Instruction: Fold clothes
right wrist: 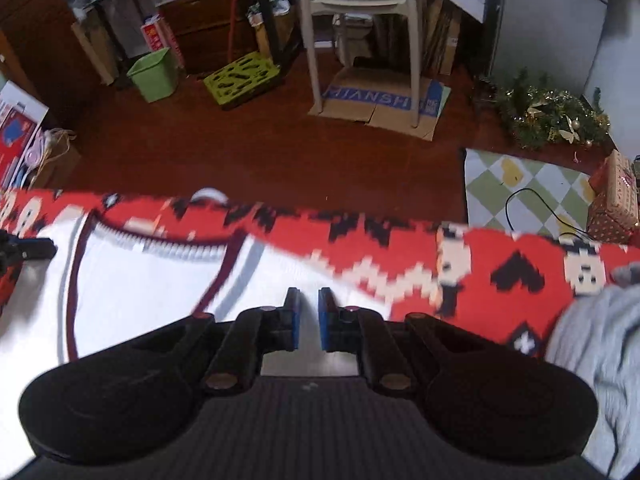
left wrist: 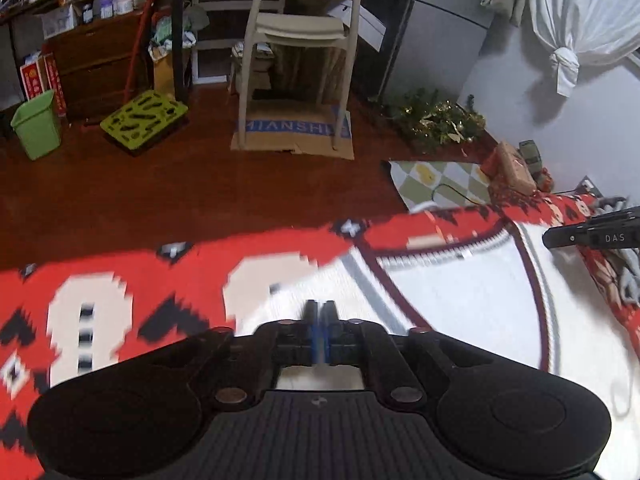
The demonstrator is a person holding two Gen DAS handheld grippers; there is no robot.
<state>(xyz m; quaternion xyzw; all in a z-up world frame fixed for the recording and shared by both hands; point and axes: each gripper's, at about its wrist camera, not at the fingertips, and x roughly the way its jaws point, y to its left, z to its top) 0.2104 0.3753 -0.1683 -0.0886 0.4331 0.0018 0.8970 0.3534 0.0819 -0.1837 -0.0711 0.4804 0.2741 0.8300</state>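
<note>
A white knit garment with dark maroon and grey trim is seen spread flat on a red patterned blanket, well short of the blanket's far edge. It is judged to be light, soft and limp, likely to sag and crease wherever it is unsupported; the trimmed edges, being thicker, are judged the surest places to take hold, ideally at two points well apart so that a fold line can be kept straight. The ribbed band is laid toward the blanket's far edge, and the long axis appears to run from that band back toward the cameras, though the near end is hidden. The left gripper is held over the garment's left part with its fingers pressed together; whether any cloth is pinched between them cannot be told through the blur. The right gripper is held over the garment's right part, near where white meets the blanket, with its fingers a narrow gap apart and nothing seen between them. A grey cloth is lying on the blanket to the right of the garment.
</note>
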